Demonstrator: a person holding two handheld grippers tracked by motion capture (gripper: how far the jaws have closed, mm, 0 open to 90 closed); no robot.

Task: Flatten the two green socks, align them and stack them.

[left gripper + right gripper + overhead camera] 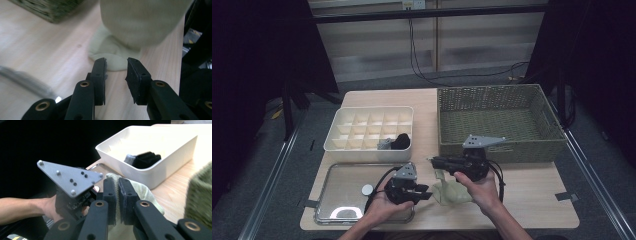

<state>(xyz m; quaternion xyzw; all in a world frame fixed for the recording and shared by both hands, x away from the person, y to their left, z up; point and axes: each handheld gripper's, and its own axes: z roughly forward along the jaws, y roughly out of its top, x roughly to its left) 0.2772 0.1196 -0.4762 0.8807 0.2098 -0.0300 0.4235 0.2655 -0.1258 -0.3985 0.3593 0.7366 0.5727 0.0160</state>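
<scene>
The right gripper (435, 161) pinches a pale green sock (452, 191) by its upper edge, jaws pressed together on the fabric, which shows on both sides of them in the right gripper view (140, 188). The sock hangs from those jaws, its lower end resting on the wooden table (532, 195) just in front of the woven basket (502, 145). The left gripper (428, 192) sits just left of the sock, jaws spread with nothing between them; in the left gripper view the sock (117, 56) lies just beyond its tips. Behind the left gripper stands a white divided box (369, 147), holding dark socks (400, 141).
</scene>
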